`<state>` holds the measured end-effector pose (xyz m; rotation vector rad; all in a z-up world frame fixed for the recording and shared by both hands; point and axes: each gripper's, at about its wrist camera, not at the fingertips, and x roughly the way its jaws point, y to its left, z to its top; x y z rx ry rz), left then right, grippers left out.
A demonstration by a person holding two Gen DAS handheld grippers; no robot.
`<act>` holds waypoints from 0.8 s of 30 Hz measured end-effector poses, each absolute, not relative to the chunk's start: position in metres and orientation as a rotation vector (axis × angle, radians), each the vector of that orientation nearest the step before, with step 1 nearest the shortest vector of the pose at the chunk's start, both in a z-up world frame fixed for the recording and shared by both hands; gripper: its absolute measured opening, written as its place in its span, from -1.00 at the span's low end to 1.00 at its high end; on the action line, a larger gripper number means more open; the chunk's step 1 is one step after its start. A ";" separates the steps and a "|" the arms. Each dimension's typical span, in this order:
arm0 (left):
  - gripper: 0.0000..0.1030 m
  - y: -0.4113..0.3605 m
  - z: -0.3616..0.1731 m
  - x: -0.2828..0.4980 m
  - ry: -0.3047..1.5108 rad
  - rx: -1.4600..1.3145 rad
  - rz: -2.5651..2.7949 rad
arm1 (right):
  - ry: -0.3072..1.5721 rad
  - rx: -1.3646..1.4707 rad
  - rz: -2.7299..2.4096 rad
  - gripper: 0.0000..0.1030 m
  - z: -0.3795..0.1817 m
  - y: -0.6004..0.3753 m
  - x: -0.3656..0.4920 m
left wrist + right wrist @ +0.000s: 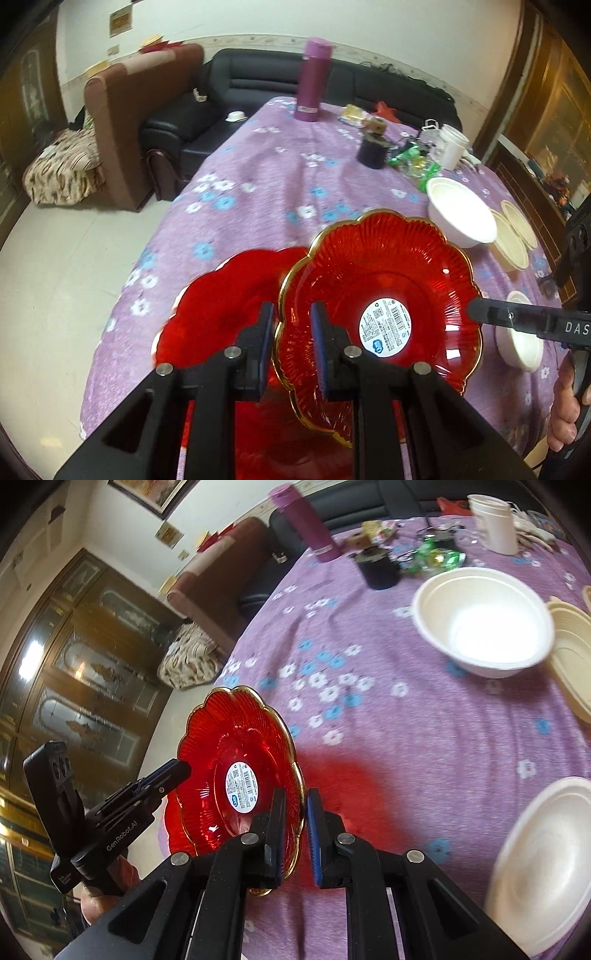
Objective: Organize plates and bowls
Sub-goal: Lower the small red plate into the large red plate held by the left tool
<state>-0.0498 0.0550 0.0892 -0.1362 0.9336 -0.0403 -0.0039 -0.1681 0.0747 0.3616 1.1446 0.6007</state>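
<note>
Both of your tools, left tool [292, 343] and right tool [295, 834], pinch opposite rims of the red plate [384, 295], lifted and tilted above the table [258, 206]; beyond, a white bowl [484, 624] sits.

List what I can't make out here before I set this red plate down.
Left wrist view: red shape left of the red plate, blurred; second plate or coloured shadow, cannot tell.
Both views: label print too small to read.
Right wrist view: near white bowl cut off by the picture's edge.
</note>
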 end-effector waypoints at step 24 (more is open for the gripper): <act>-0.60 0.105 0.052 -0.077 0.952 -0.105 0.095 | 1.198 0.102 0.626 -0.76 0.020 -0.070 -0.004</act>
